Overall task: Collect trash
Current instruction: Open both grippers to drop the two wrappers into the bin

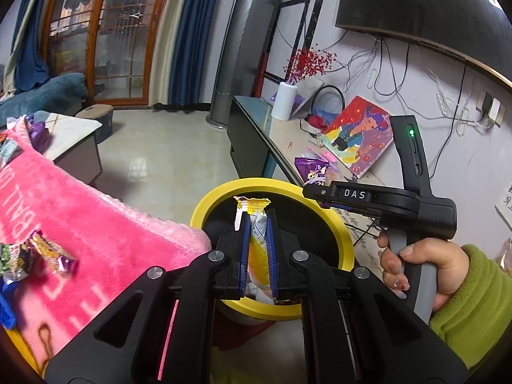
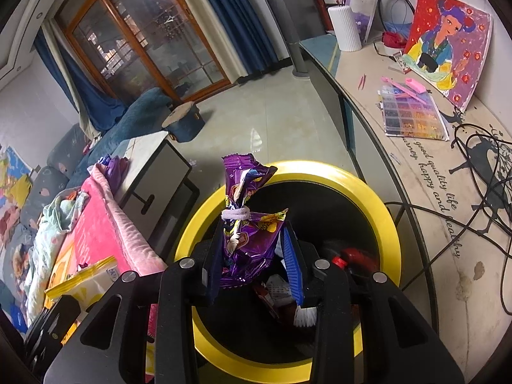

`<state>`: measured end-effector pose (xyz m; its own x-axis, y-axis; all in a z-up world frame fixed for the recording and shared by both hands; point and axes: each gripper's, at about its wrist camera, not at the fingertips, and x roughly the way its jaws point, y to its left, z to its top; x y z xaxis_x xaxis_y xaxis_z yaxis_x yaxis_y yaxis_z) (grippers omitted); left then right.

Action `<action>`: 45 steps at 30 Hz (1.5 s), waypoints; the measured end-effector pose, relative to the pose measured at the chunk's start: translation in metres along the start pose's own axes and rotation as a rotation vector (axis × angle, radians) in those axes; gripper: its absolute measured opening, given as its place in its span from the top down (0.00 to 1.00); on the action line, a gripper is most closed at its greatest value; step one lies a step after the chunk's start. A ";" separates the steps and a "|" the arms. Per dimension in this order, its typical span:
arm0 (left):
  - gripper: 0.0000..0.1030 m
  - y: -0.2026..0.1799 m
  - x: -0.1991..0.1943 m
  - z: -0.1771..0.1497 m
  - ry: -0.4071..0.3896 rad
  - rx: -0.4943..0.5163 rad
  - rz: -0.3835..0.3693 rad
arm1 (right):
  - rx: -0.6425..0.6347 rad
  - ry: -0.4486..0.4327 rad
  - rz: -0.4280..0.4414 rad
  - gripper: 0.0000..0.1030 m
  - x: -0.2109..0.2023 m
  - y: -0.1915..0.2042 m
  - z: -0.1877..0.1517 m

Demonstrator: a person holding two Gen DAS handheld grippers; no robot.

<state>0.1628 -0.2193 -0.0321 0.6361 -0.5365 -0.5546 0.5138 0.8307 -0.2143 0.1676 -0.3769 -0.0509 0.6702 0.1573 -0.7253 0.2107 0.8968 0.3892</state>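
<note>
A round bin with a yellow rim [image 1: 220,193] [image 2: 377,198] stands on the floor below both grippers. My left gripper [image 1: 258,220] is shut on a yellow and white wrapper [image 1: 252,206] and holds it over the bin's mouth. My right gripper [image 2: 254,227] is shut on a purple snack bag [image 2: 248,240] tied with a white band, also held over the bin. In the left wrist view the right gripper [image 1: 312,190] comes in from the right with the purple bag [image 1: 308,168] behind its tip. Trash lies inside the bin [image 2: 348,256]. More wrappers [image 1: 48,252] lie on a pink blanket.
The pink blanket [image 1: 96,224] [image 2: 105,220] covers a surface left of the bin. A long counter [image 2: 400,166] with a painting [image 2: 448,44], bead tray [image 2: 412,115], white vase [image 2: 344,27] and cables runs on the right. A low table [image 2: 153,160] and blue sofa stand behind.
</note>
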 end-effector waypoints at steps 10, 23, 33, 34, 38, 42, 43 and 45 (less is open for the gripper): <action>0.95 -0.001 0.024 -0.003 0.040 0.000 -0.011 | 0.028 0.029 0.007 0.69 0.007 -0.011 -0.002; 0.52 0.010 0.033 0.006 0.037 -0.055 -0.003 | 0.075 0.029 0.005 0.57 0.006 -0.026 0.001; 0.11 0.026 0.017 0.003 0.020 -0.124 0.044 | 0.041 0.010 -0.004 0.44 -0.001 -0.011 0.001; 0.11 0.027 0.015 0.003 0.016 -0.126 0.050 | 0.031 0.005 -0.005 0.42 -0.003 -0.008 0.000; 0.11 0.034 0.004 0.002 -0.001 -0.139 0.082 | -0.005 -0.010 0.001 0.40 -0.008 0.007 0.000; 0.11 0.039 -0.008 0.001 -0.025 -0.142 0.109 | -0.045 -0.031 0.021 0.39 -0.017 0.026 -0.003; 0.11 0.040 -0.009 0.002 -0.029 -0.142 0.115 | -0.054 -0.034 0.025 0.39 -0.019 0.030 -0.004; 0.11 0.042 -0.016 0.001 -0.043 -0.139 0.134 | -0.076 -0.046 0.038 0.39 -0.023 0.041 -0.006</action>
<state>0.1750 -0.1760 -0.0312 0.7189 -0.4235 -0.5512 0.3403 0.9059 -0.2521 0.1566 -0.3419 -0.0214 0.7088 0.1748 -0.6834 0.1308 0.9194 0.3708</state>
